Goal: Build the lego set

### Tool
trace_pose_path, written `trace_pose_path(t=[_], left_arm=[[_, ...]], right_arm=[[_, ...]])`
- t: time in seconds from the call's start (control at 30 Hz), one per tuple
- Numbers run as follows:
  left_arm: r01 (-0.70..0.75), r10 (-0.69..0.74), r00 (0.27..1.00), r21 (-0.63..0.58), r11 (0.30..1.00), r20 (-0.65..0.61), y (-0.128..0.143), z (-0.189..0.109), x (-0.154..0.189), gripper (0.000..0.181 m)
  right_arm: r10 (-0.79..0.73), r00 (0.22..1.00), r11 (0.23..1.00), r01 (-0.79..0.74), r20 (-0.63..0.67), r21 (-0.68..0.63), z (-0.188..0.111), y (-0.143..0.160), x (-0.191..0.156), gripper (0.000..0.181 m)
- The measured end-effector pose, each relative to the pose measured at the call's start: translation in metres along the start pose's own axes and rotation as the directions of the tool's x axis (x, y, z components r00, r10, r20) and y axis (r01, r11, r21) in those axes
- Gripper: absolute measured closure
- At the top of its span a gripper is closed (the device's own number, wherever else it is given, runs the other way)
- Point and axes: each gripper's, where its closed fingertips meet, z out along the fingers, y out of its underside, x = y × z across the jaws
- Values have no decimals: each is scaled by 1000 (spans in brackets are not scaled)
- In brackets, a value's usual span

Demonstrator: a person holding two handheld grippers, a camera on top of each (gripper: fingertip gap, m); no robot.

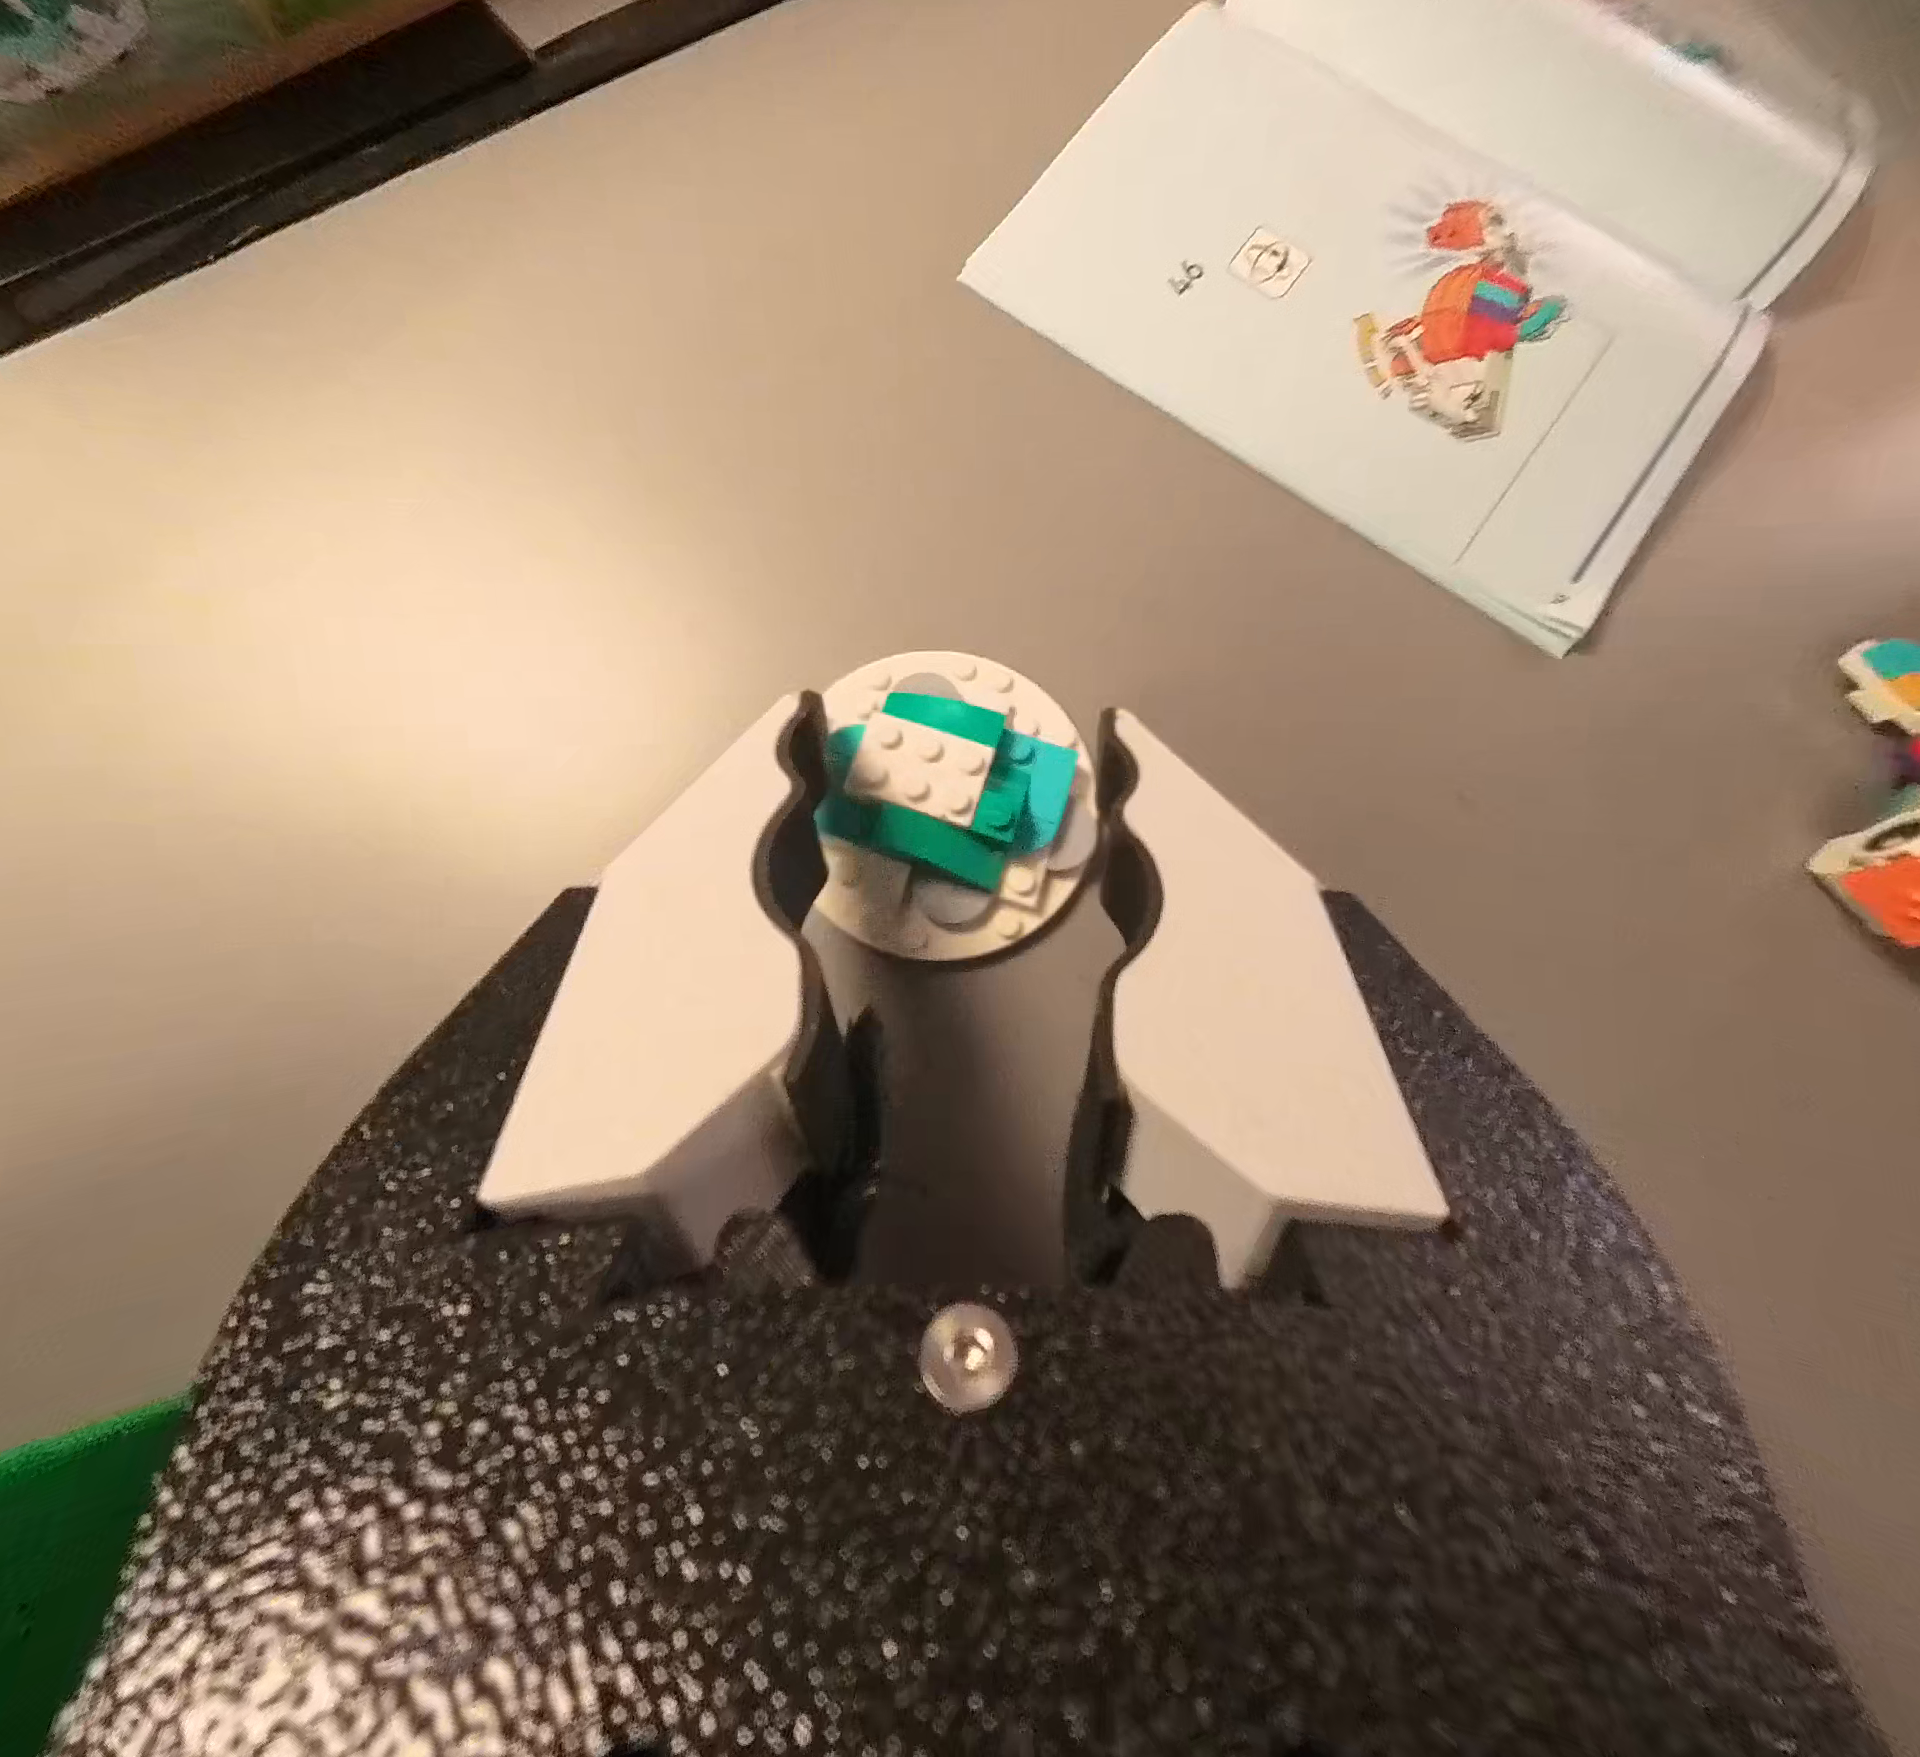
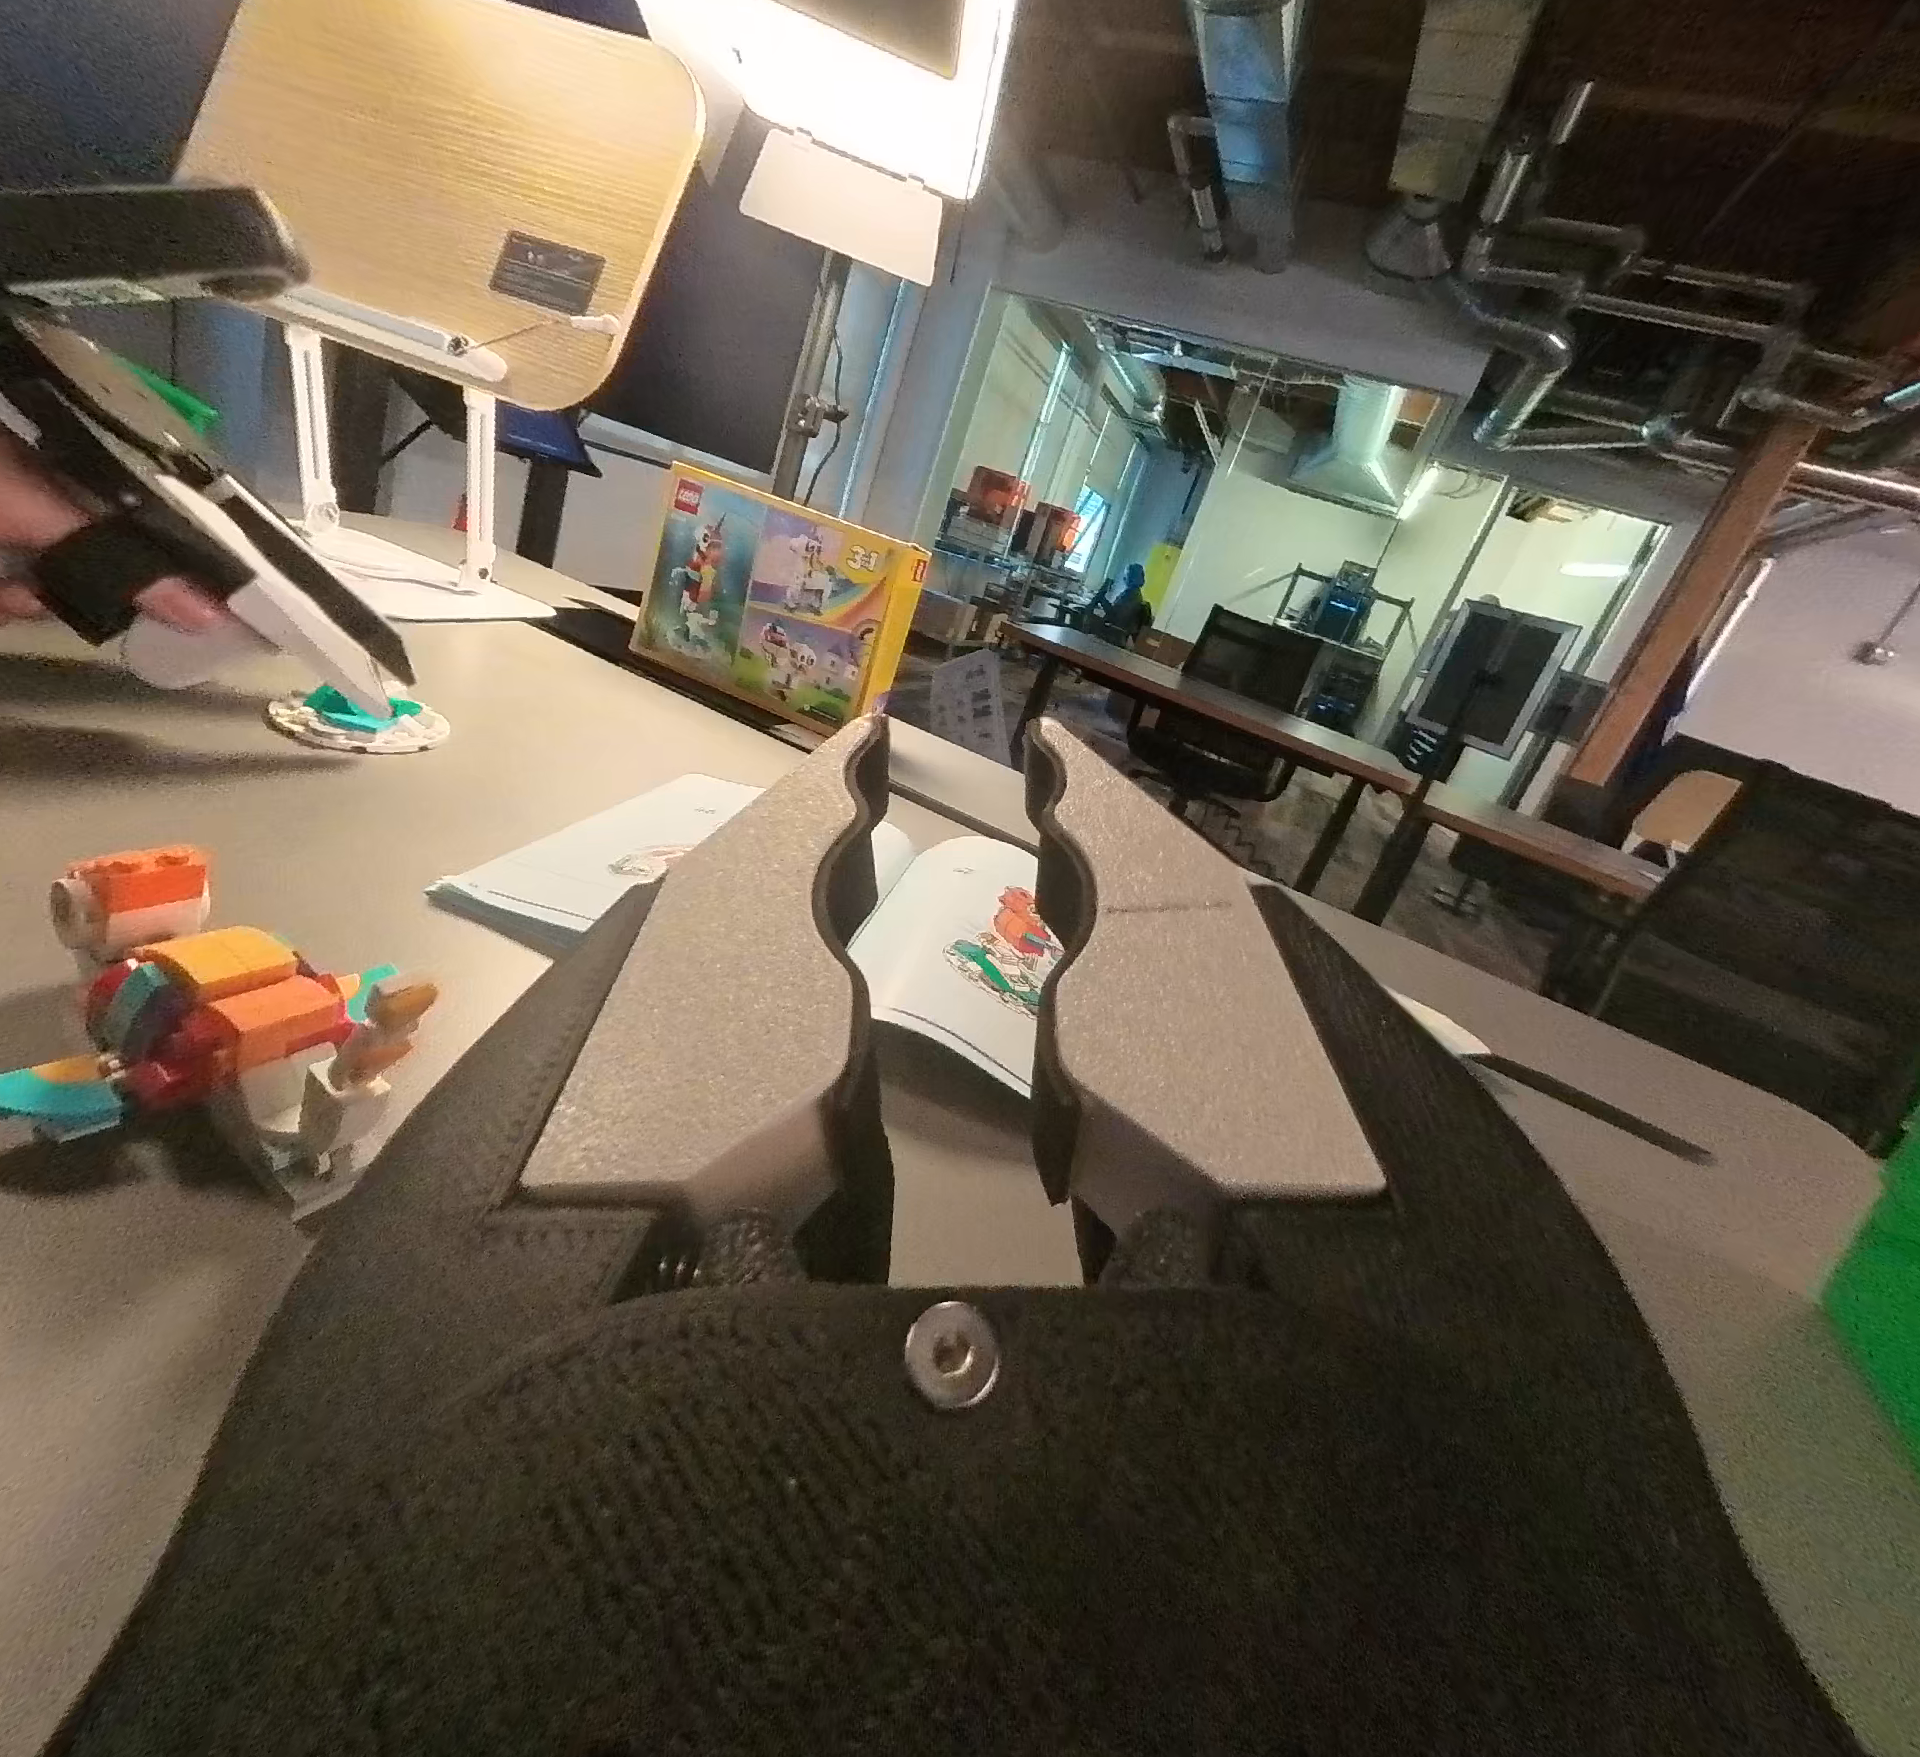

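left gripper (image 1: 956, 720) gapes around the round lego base (image 1: 951, 808), gripping nothing; right gripper (image 2: 956, 751) open, empty.

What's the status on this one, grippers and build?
Left gripper open, straddling round base on table. Right gripper open, empty, raised. Orange model lies aside; nothing blocking.

an industrial workshop-style office: exposed ceiling ducts (image 2: 1236, 24), glass partitions (image 2: 1226, 502), long desks (image 2: 1247, 710).

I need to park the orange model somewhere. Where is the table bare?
Bare table stretches left of the round base, between the table's far edge and the booklet. Crowded: the right side, around the booklet and orange model.
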Motion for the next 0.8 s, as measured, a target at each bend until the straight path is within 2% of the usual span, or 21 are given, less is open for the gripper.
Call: trace_pose_path(t=[0.1, 0.23, 0.37, 0.8], left_arm=[[5, -5, 1000, -24, 1000, 8, 5, 2, -5, 132], [3, -3, 1000, -13, 1000, -23, 7, -1, 0, 150], [-47, 45, 998, -27, 999, -43, 13, -8, 13, 156], [-86, 74, 965, -35, 996, -252, 36, -29, 111, 157]], right_arm=[[13, 1000, 1000, -13, -6, 0, 2, 1, 2, 157], [15, 1000, 1000, -15, -12, 0, 4, 2, 3, 157], [16, 1000, 1000, -16, -13, 7, 4, 2, 3, 159], [43, 993, 999, -39, -113, 31, -2, -1, 23, 159]])
